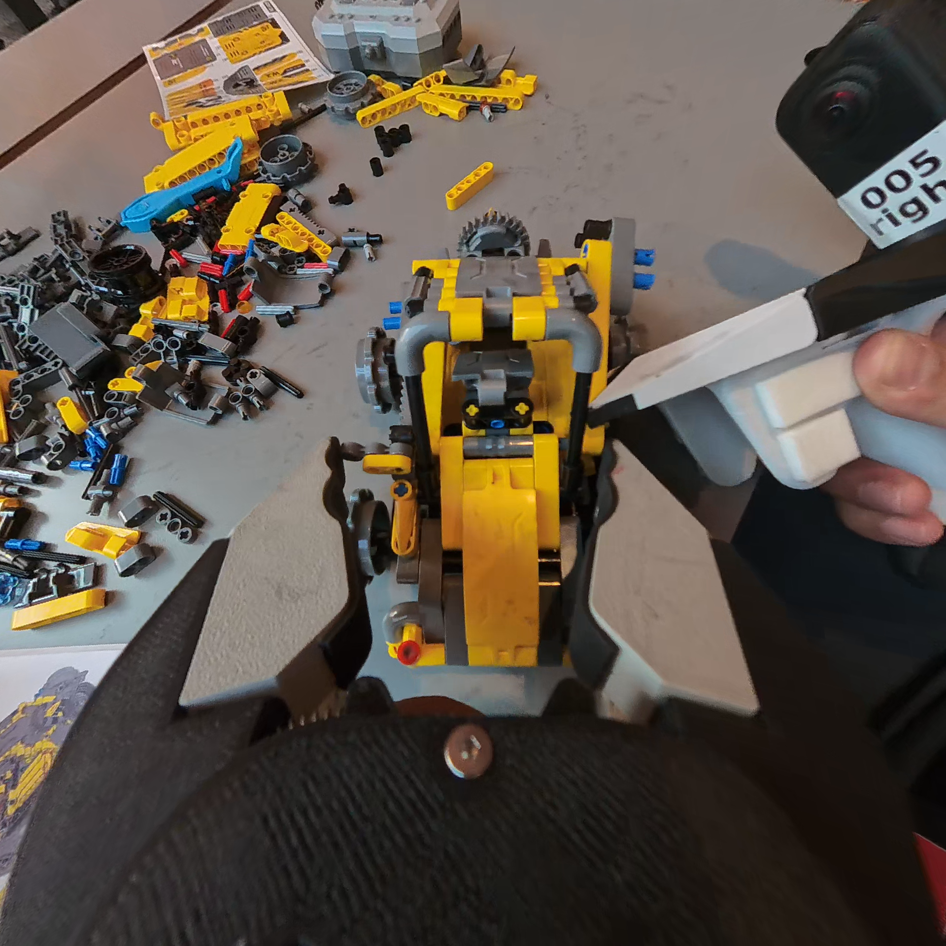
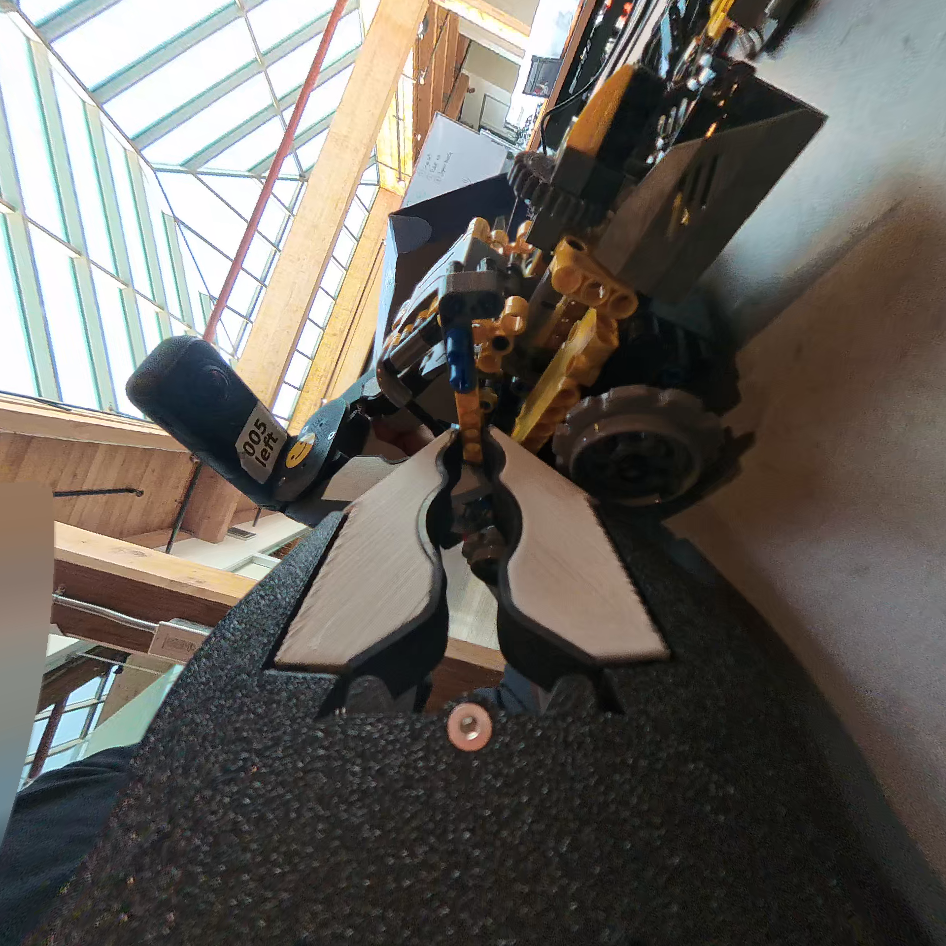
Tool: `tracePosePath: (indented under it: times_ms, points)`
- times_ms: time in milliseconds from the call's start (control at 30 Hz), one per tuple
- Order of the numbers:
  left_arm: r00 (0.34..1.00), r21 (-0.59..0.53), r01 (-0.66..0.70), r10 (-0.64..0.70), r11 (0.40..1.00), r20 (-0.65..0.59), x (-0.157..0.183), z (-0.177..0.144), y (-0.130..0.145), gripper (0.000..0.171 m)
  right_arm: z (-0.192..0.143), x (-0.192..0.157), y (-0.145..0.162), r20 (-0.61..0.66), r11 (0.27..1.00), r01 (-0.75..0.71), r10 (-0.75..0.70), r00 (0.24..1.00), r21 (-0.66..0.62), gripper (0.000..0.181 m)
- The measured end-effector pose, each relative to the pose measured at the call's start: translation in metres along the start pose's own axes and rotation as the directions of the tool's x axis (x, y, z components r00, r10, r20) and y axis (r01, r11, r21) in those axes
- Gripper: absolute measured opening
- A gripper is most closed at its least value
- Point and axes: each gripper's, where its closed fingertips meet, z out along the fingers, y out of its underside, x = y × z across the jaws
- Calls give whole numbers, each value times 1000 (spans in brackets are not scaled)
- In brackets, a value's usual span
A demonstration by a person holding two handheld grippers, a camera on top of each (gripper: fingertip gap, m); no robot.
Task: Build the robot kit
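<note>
Left gripper (image 1: 468,517), centre frame, clamped around yellow-and-grey brick vehicle model (image 1: 499,460), steadying it above grey table (image 1: 640,153). Right gripper (image 2: 471,450), entering from right, nearly closed on thin yellow beam (image 2: 470,425) at model's side. Loose brick parts (image 1: 153,317) upper left beside printed sticker sheet (image 1: 230,56). Number labels on both cameras.

Right gripper (image 2: 472,445): fingers pinching a yellow beam (image 2: 470,421) of the yellow-and-grey brick vehicle (image 2: 563,307). Grey wheel (image 2: 637,450) sitting beside it. Left gripper's camera (image 2: 205,394) showing beyond, under a glass roof (image 2: 128,153).
</note>
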Motion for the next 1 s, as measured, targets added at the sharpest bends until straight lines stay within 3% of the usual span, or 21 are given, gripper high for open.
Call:
tracePosePath:
  times_ms: [400,1000]
  points:
    - [999,-36,-42,42,998,4,-3,-1,1,95,3,1,-1,24,996,-84,84,996,33,6]
    - [1000,7,-29,29,1000,12,-11,-3,4,95,12,2,-1,24,958,-283,285,958,-52,8]
